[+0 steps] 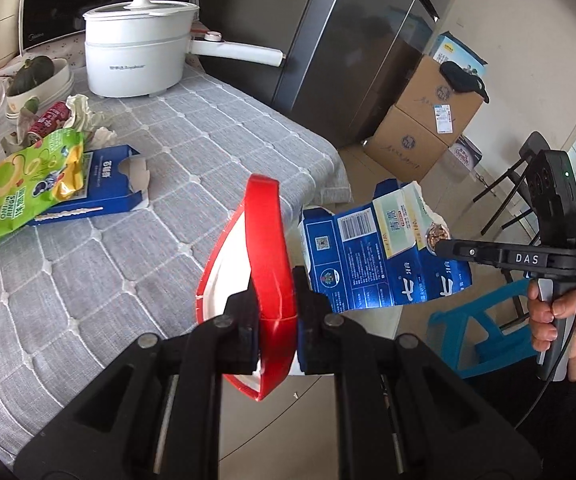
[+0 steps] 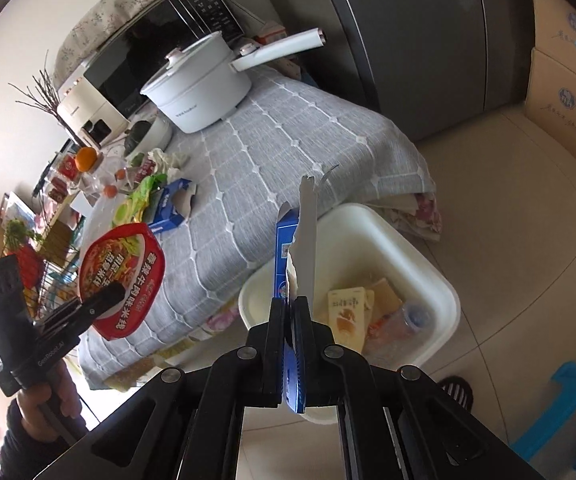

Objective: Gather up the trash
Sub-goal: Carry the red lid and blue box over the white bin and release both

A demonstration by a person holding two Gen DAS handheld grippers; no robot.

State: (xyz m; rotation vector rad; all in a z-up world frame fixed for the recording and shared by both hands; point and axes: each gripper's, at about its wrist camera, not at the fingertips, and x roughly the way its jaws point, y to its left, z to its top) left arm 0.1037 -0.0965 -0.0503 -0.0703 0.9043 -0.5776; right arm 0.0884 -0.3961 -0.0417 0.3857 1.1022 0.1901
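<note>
My left gripper [image 1: 276,300] is shut on the rim of a red instant-noodle bowl [image 1: 268,248] and holds it on edge above the table's near corner. The right wrist view shows the bowl's printed red face [image 2: 122,280]. My right gripper [image 2: 289,308] is shut on a flattened, torn blue carton [image 2: 288,248], which hangs over a white bin [image 2: 415,248] on the floor that holds several wrappers. The left wrist view shows that carton [image 1: 375,256] beside the bowl. On the grey tablecloth [image 1: 208,128] lie a green snack bag [image 1: 28,184], an open blue box [image 1: 104,188], a red can [image 1: 50,118] and crumpled paper [image 1: 84,114].
A white electric pot [image 1: 140,52] with a long handle stands at the table's back, and bowls with a squash [image 1: 36,76] at the left. A dark fridge [image 1: 347,40] stands behind. Stacked cardboard boxes [image 1: 419,120], a blue stool [image 1: 471,332] and a folding chair [image 1: 519,184] stand on the tiled floor.
</note>
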